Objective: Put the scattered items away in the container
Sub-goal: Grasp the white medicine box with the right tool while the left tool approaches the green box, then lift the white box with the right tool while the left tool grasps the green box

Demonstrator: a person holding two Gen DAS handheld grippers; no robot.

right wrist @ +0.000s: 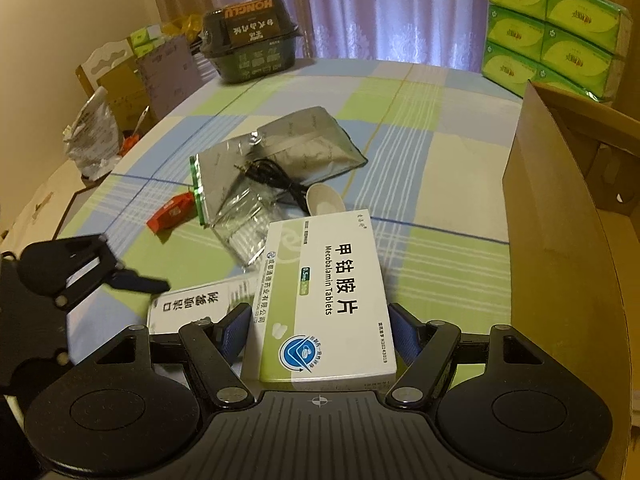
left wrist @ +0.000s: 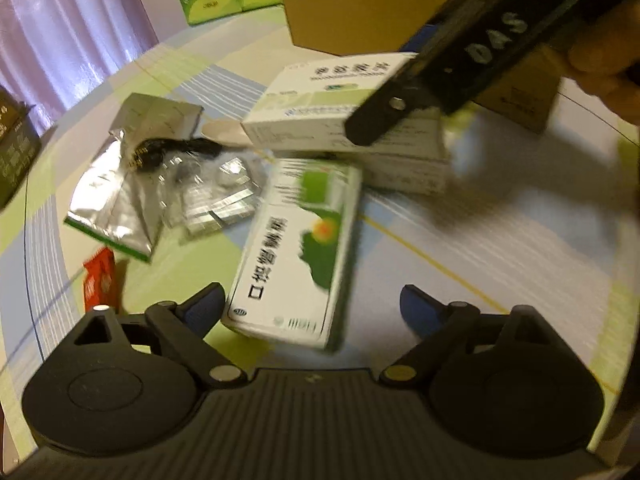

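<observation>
My right gripper (right wrist: 318, 338) grips the Mecobalamin Tablets box (right wrist: 324, 300), long axis toward twelve o'clock; the cardboard container (right wrist: 560, 216) stands at two o'clock. My left gripper (left wrist: 312, 308) gapes wide.

White-and-green Mecobalamin tablet box (right wrist: 324, 304) sits bottom centre of the right wrist view, flat face up, between blue pads. A second white-and-green box (left wrist: 294, 256) lies lower centre of the left view, blurred. Foil pouches (right wrist: 280, 152), black cable (right wrist: 272, 176) and red packet (right wrist: 170, 216) lie mid-frame; brown cardboard container (right wrist: 560, 184) stands right.
</observation>
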